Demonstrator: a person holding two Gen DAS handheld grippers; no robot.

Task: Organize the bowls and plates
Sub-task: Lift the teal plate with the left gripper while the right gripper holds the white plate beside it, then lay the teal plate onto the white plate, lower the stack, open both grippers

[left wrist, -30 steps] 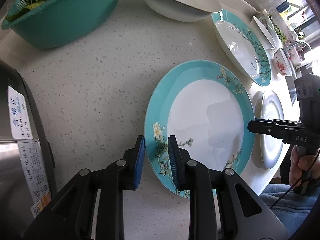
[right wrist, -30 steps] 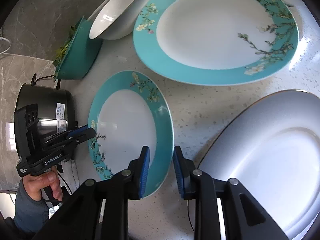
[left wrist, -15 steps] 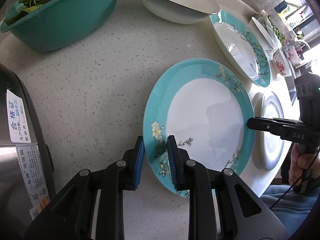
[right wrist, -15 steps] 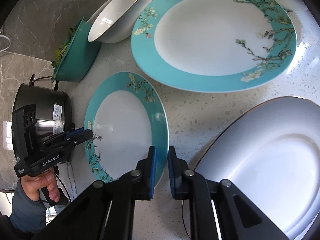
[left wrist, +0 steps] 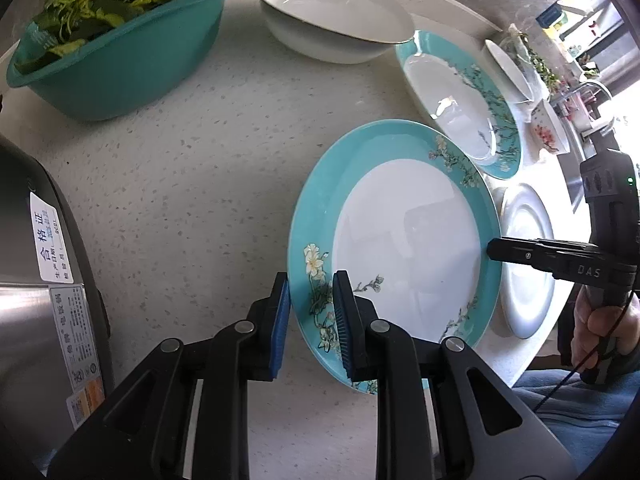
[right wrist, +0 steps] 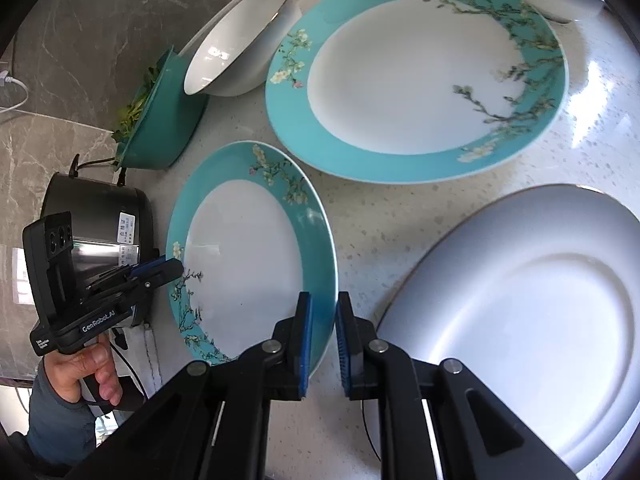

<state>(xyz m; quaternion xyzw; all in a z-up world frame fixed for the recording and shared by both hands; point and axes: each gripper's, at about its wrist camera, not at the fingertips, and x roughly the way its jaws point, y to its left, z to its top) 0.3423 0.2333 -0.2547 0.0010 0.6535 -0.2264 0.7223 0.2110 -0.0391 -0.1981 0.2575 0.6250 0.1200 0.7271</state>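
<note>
Small teal-rimmed plate [left wrist: 404,236] flat on the speckled pale counter [left wrist: 180,168], glossy white centre, blossom sprigs on the rim. Left tongs [left wrist: 309,322] straddling its near rim, blue pads either side with a narrow gap; whether pressed tight, hard to tell. Right tongs [right wrist: 321,330] astride the opposite rim, likewise narrow, grip not certain.

Around that plate: beyond it, a larger teal-rimmed plate [right wrist: 416,76] of the same pattern, apart; just beside it on the right-tongs side, a plain white plate [right wrist: 520,300], smooth, round. Further beyond, a deep white bowl [left wrist: 332,26] with a thin dark rim. Away toward the left-tongs side, a teal plastic basin [left wrist: 120,52] of leafy greens, and close by, a brushed-metal cooker [left wrist: 36,280] with labels. Past the larger plate, small dishes, blurred.
</note>
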